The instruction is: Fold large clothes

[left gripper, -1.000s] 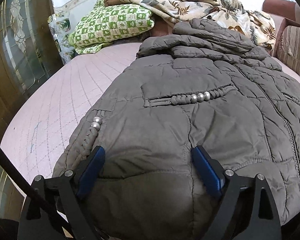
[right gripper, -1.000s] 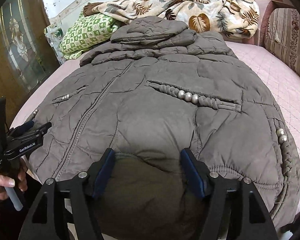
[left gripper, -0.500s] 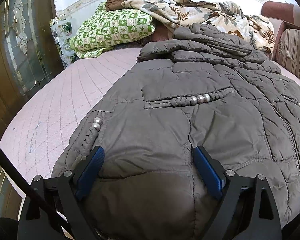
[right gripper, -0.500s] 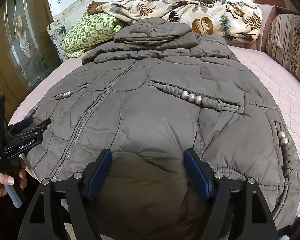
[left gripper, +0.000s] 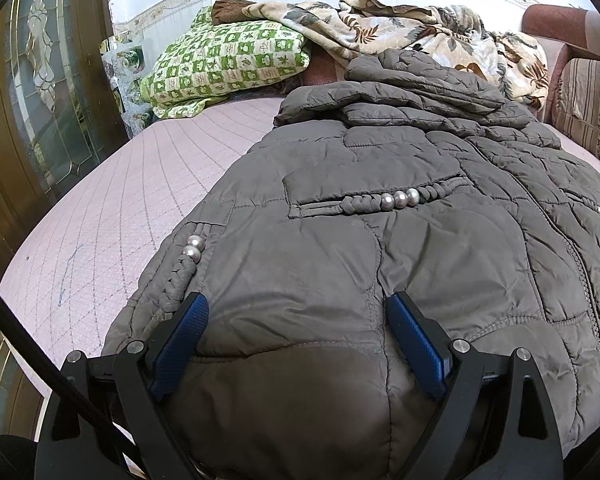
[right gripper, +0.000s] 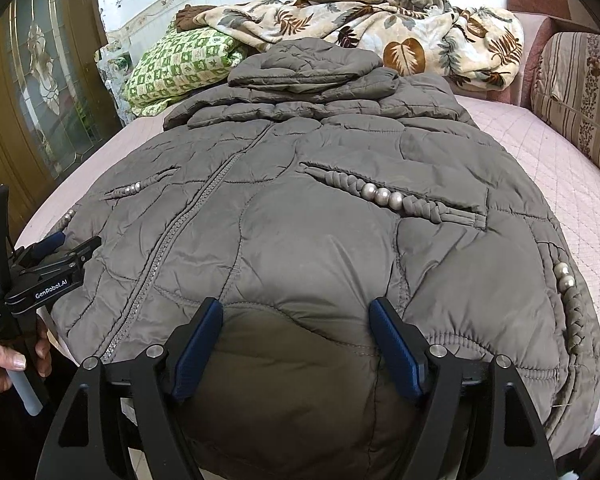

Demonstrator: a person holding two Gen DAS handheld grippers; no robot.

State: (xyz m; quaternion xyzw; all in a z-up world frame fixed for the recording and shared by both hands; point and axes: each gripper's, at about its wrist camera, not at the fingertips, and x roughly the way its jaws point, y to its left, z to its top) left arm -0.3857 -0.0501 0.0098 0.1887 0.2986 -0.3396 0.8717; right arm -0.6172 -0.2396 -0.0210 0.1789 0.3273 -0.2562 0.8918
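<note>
A grey quilted jacket [left gripper: 380, 248] [right gripper: 320, 240] lies front up and zipped on the pink bed [left gripper: 120, 220], hem toward me, with sleeves and hood [right gripper: 312, 64] folded across its far end. My left gripper [left gripper: 296, 312] stands wide open at the hem's left part, a puffy bulge of hem between its blue pads. My right gripper [right gripper: 296, 312] stands open the same way further right along the hem, straddling another bulge. The right wrist view also shows the left gripper [right gripper: 76, 242] at the jacket's left edge, held by a hand [right gripper: 4, 356].
A green checked pillow [left gripper: 228, 60] and a leaf-print blanket [right gripper: 400, 28] are heaped at the bed's far end. A striped cushion [right gripper: 576, 92] lines the right side. A wooden door with glass [left gripper: 40, 100] stands close on the left. Bare pink sheet [right gripper: 560, 168] flanks the jacket.
The right gripper's fingers stand slightly wider apart around the hem than a second ago. The jacket and the left gripper have kept their places.
</note>
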